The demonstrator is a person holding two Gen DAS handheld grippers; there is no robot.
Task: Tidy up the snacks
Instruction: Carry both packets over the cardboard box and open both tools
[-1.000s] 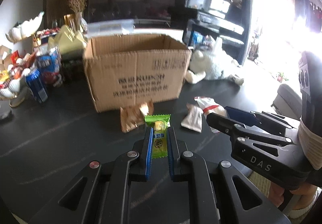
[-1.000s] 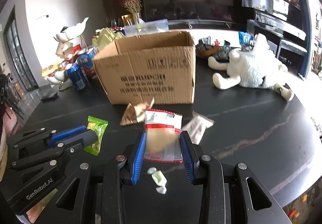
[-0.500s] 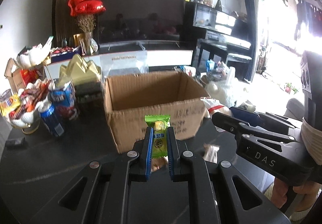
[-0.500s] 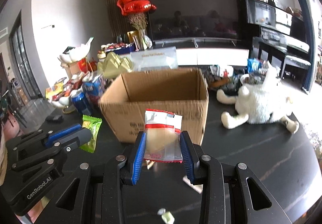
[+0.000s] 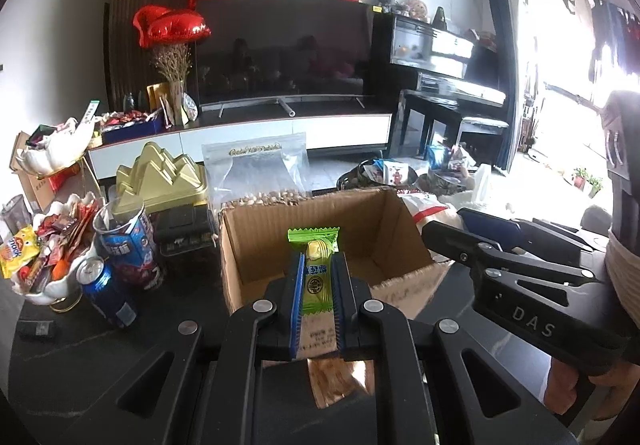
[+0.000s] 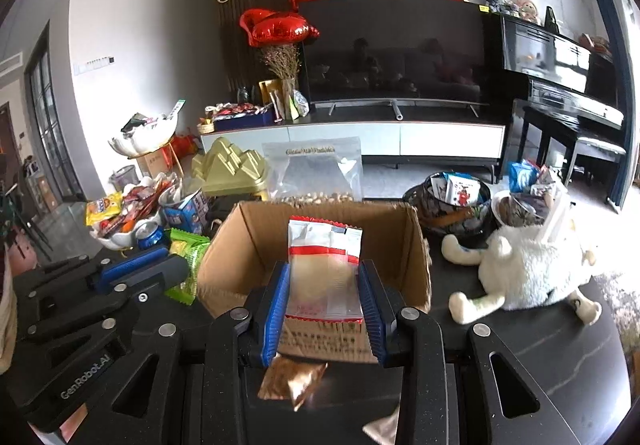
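My left gripper [image 5: 316,277] is shut on a green snack packet [image 5: 315,265] and holds it above the near wall of an open cardboard box [image 5: 396,213]. My right gripper [image 6: 324,281] is shut on a clear red-and-white snack packet [image 6: 325,265] above the same box [image 6: 412,241]. The box looks empty inside. A brown snack packet [image 5: 334,381] lies on the dark table in front of the box, also in the right wrist view [image 6: 294,381]. The left gripper with the green packet [image 6: 188,265] shows at the left of the right wrist view.
A white bowl of snacks [image 5: 44,245], a blue can [image 5: 106,293] and a blue carton [image 5: 128,241] stand left of the box. A clear zip bag [image 6: 316,173] and a gold tin [image 6: 232,169] stand behind it. A white plush toy [image 6: 528,265] lies at the right.
Both grippers have risen from the table with their packets and now sit higher, over the box's near edge, looking down into it.
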